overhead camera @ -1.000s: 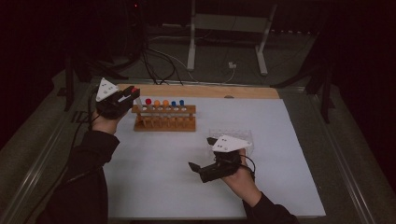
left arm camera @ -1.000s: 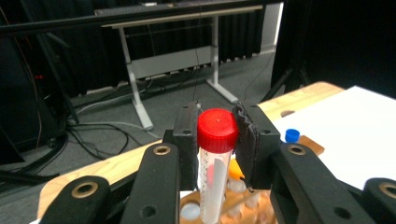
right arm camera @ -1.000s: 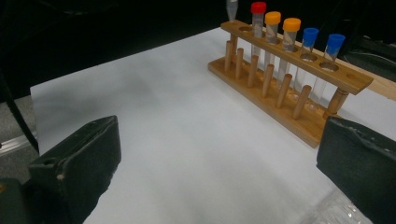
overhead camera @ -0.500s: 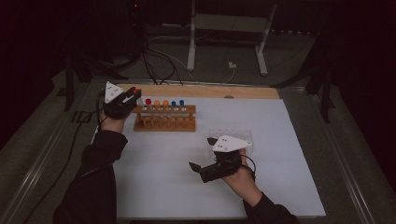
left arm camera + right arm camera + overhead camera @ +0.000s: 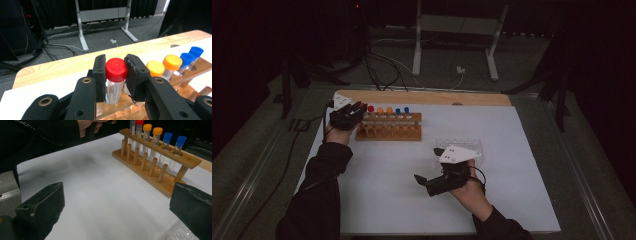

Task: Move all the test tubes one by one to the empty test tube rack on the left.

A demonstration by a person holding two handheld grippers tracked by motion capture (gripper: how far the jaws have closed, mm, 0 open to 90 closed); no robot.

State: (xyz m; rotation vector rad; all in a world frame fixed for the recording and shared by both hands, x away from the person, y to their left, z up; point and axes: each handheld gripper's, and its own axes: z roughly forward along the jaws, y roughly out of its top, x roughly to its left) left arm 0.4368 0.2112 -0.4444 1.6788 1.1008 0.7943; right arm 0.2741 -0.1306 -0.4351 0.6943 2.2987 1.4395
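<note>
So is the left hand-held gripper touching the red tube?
Touching. The left gripper view shows the left hand-held gripper with both pads pressed against the red tube.

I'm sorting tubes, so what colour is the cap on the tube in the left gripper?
Red cap, clearest in the left gripper view.

Smooth varnished wooden tube rack (image 5: 160,162); glossy red plastic screw cap (image 5: 116,69) on clear glass-like tube; matt white counter (image 5: 412,185) sheet.
</note>
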